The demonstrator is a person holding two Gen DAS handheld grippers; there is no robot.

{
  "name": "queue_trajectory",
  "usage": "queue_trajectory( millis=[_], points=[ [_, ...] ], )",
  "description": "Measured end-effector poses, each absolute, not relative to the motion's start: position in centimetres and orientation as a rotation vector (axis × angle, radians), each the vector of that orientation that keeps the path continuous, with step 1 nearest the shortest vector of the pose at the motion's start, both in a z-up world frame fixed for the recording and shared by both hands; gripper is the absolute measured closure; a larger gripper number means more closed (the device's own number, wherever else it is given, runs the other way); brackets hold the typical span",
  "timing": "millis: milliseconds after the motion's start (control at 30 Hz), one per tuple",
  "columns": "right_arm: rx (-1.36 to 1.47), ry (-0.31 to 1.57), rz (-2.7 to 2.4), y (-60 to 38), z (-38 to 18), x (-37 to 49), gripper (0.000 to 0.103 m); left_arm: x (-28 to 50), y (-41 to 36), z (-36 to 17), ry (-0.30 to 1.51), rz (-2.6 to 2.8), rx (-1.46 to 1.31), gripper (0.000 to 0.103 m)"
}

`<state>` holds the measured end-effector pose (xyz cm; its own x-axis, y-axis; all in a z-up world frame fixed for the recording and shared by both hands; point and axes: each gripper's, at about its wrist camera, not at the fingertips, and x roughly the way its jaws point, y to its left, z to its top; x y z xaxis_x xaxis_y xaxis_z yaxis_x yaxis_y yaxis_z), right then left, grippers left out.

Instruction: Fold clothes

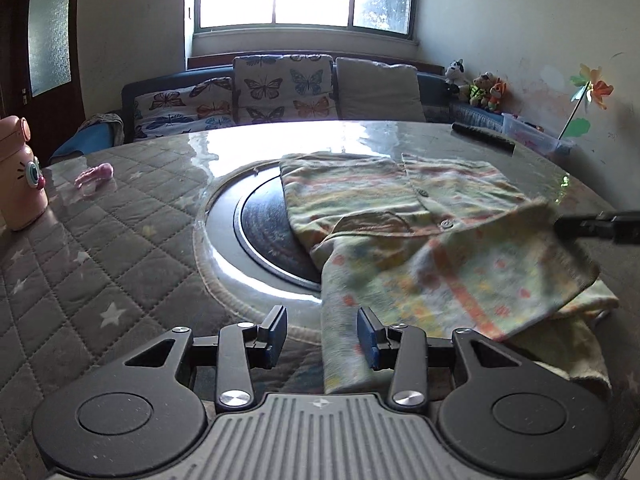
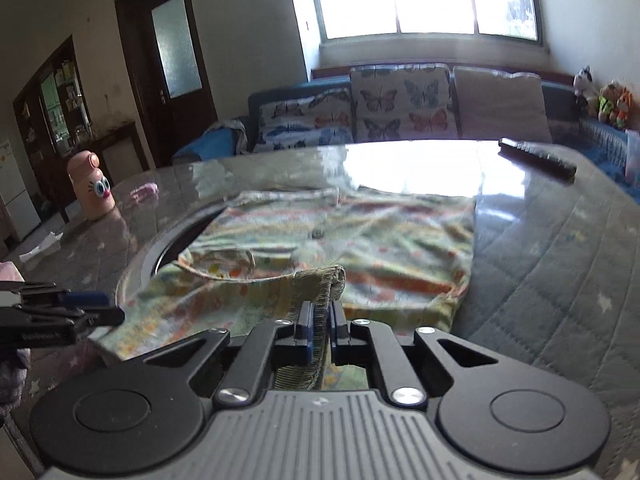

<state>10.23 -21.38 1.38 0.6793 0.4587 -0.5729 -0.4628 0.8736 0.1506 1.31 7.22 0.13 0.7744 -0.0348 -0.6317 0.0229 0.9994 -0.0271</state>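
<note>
The striped shirt lies on the round table, partly over its dark centre plate. The right gripper pinches a stitched hem; the left gripper stands open beside a fold, gripping nothing. Advice: grip that edge firmly and fold level.

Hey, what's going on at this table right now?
A person with a gripper in each hand is folding a pastel striped shirt on the quilted table. The right gripper is shut on a hemmed edge of the shirt. The left gripper is open, with a strip of the fabric between its jaws, not yet pinched.
</note>
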Motion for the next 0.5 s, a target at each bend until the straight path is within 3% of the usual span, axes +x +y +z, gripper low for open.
queue_trajectory(
  millis=[200, 367, 500],
  points=[
    [-0.025, 0.736, 0.493, -21.2, -1.4, 11.7, 0.096, 1.4, 7.7, 0.3, 0.698, -0.027, -0.004, 0.062],
    [-0.047, 0.703, 0.489, -21.2, -0.8, 11.5, 0.095, 2.7, 7.4, 2.0, 0.66, -0.049, 0.008, 0.063],
    [-0.053, 0.664, 0.494, -21.0, 0.1, 11.7, 0.095, 5.4, 6.0, 2.1, 0.654, -0.099, 0.02, 0.078]
  ],
)
